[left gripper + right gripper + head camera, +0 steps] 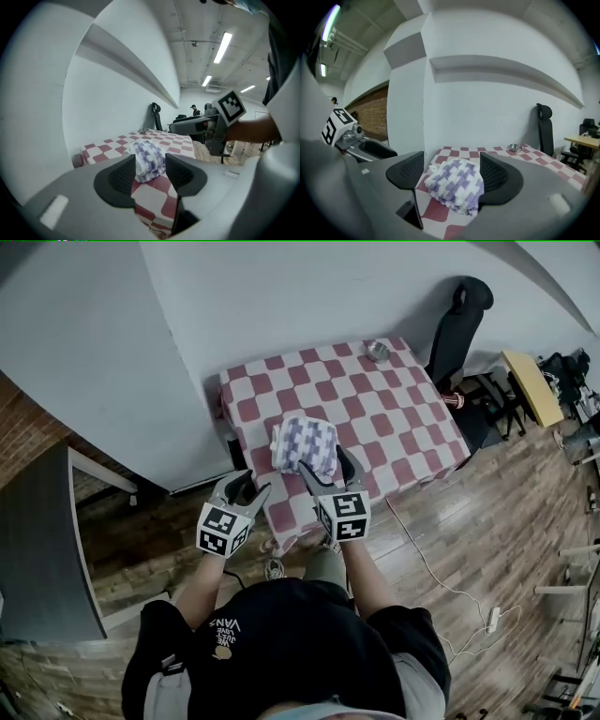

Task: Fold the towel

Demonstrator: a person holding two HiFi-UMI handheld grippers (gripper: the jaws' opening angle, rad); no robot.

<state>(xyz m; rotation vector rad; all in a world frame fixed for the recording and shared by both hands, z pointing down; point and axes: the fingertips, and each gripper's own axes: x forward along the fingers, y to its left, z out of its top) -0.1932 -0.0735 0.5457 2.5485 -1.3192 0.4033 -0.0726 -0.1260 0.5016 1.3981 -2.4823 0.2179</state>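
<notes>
Left gripper view looks along the grey left claw (150,160). Its two dark jaws stand apart with nothing pinched between them. The grey right claw (452,159) is the same: jaws wide, nothing held. In the head view both claws hang in the air by the front edge of the table and touch nothing.

Past the jaws lies the soft purple-and-white checked towel (457,185). It sits in a small thick bundle (it looks folded over more than once) near the front middle of the table with the red-and-white checked cloth (394,418). Near the back edge stands a small shiny metal bowl (377,352). A black office chair (459,324) is beside the table.

I think the folding is done or close to done, since the towel is small and neat and no claw holds it. If one more fold is wanted, the claws need to go down, each pinch a near corner, and carry it over to the far side.
</notes>
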